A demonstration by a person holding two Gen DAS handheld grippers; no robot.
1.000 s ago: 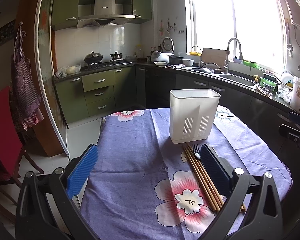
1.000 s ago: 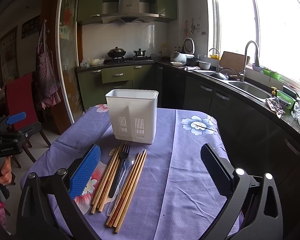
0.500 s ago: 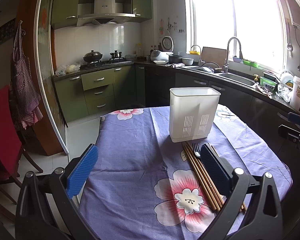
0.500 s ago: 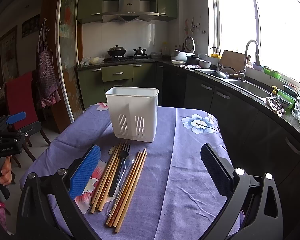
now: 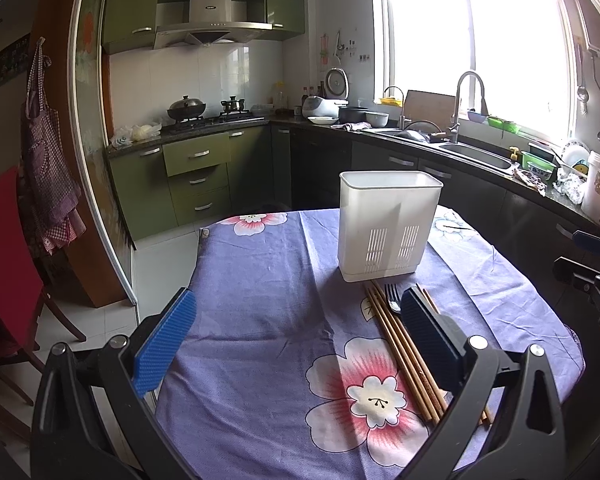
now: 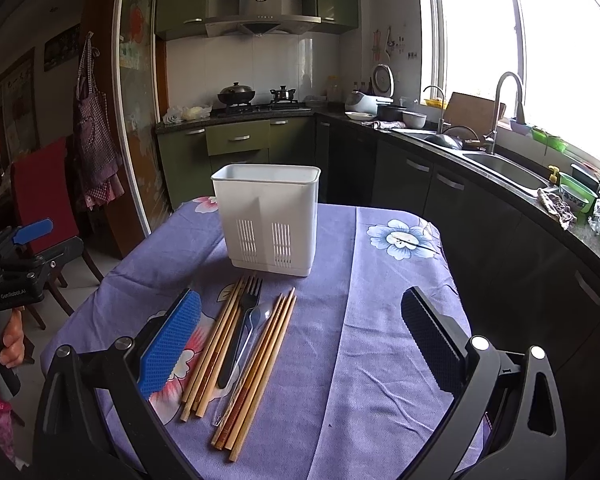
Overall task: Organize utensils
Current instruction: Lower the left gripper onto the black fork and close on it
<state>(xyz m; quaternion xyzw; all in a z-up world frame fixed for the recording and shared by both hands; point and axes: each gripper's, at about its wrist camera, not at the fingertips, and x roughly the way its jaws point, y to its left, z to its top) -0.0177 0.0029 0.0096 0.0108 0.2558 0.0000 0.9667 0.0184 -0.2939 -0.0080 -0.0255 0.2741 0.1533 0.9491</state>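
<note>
A white slotted utensil holder [image 6: 269, 218] stands upright on the purple flowered tablecloth [image 6: 372, 320]; it also shows in the left wrist view [image 5: 388, 226]. In front of it lie several wooden chopsticks [image 6: 216, 344], a black fork [image 6: 242, 324] and a clear spoon [image 6: 252, 328]. A second group of chopsticks [image 6: 260, 372] lies right of the spoon. My right gripper [image 6: 300, 340] is open and empty, just right of the utensils. My left gripper [image 5: 296, 340] is open and empty; its right finger covers part of the chopsticks [image 5: 400, 352] and fork [image 5: 392, 298].
A red chair [image 5: 4, 264] stands left of the table. Dark cabinets and a counter with a sink [image 6: 512, 168] run along the right. The table edge [image 5: 198, 240] drops to the tiled floor at the far left.
Both grippers have drifted only slightly; the views are almost the same. Nothing on the table moved.
</note>
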